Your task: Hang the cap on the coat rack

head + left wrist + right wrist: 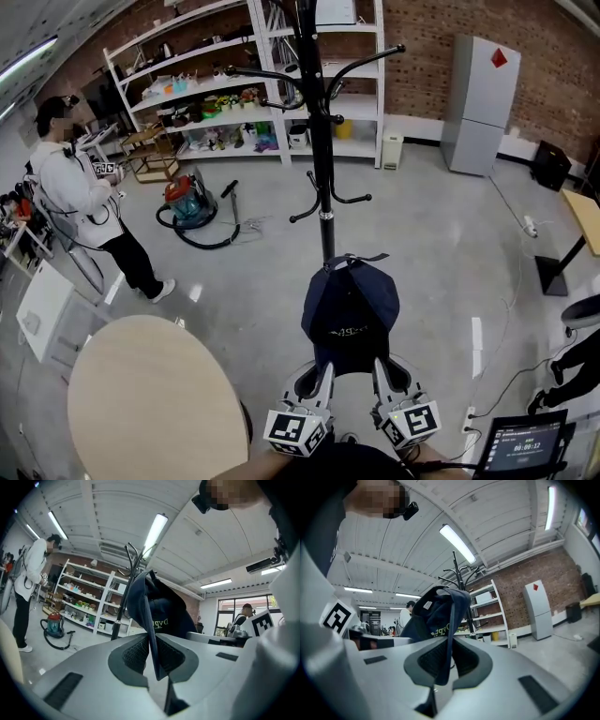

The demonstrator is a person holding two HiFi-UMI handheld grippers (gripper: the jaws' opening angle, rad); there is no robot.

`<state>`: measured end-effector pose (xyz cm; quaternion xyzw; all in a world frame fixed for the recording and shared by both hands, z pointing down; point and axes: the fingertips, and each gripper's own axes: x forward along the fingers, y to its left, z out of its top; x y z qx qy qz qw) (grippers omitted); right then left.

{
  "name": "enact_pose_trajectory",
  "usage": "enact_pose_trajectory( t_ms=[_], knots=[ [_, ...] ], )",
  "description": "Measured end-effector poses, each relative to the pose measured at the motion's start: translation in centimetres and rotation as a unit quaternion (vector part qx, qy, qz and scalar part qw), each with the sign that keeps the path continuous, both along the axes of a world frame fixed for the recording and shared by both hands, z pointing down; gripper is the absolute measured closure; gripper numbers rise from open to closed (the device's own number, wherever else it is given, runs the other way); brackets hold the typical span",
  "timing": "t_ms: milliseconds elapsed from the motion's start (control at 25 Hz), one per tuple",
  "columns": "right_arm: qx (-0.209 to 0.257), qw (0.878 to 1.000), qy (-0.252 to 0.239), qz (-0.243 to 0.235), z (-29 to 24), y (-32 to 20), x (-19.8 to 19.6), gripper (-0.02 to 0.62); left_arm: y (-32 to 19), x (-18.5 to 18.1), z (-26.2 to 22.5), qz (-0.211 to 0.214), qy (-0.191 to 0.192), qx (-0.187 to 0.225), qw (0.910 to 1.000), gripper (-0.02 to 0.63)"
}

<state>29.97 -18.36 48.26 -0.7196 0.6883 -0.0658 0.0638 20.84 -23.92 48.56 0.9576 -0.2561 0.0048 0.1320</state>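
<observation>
Cap [351, 309] edge clamped between left fingers [136, 654], likewise right fingers [432, 662], nearly closed.

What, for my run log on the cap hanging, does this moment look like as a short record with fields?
cap: dark blue, held up in front of the rack, not yet on a hook
left tool: shut on the cap's edge
right tool: shut on the cap's edge
coat rack: black, upright ahead, visible hooks bare
round table: lower left in head view
bystander: person standing at left near the shelves
</observation>
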Motion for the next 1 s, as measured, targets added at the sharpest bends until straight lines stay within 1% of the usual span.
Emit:
enact_pose_trajectory(
  t_ms=[240,440,560,680,800,880,1000],
  knots=[
    [0.005,1.000,0.025,0.017,-1.5,-5.1,1.6,0.568,-5.5,1.9,-1.1,0.008,0.012,0.009,0.9999,0.569],
    [0.012,0.998,0.061,0.023,-1.5,-8.3,1.0,0.568,-8.8,1.5,-0.3,0.008,0.036,0.006,0.9993,0.569],
    [0.016,0.996,0.082,0.024,-2.4,-9.9,0.5,0.568,-10.6,1.2,-0.9,0.004,0.050,-0.001,0.9987,0.569],
    [0.008,0.996,0.083,0.021,-2.9,-11.1,0.2,0.568,-11.9,0.8,-1.4,0.000,0.050,-0.006,0.9987,0.569],
    [0.004,0.996,0.089,0.019,-2.5,-12.0,0.1,0.568,-12.6,0.6,-1.2,-0.005,0.048,0.008,0.9988,0.569],
    [0.009,0.994,0.105,0.019,-2.4,-13.1,0.5,0.568,-13.6,1.0,-1.1,-0.009,0.049,0.015,0.9986,0.569],
    [0.027,0.993,0.112,0.013,-3.3,-14.6,0.9,0.568,-15.0,1.7,-1.4,-0.016,0.051,0.008,0.9986,0.569]
  ],
)
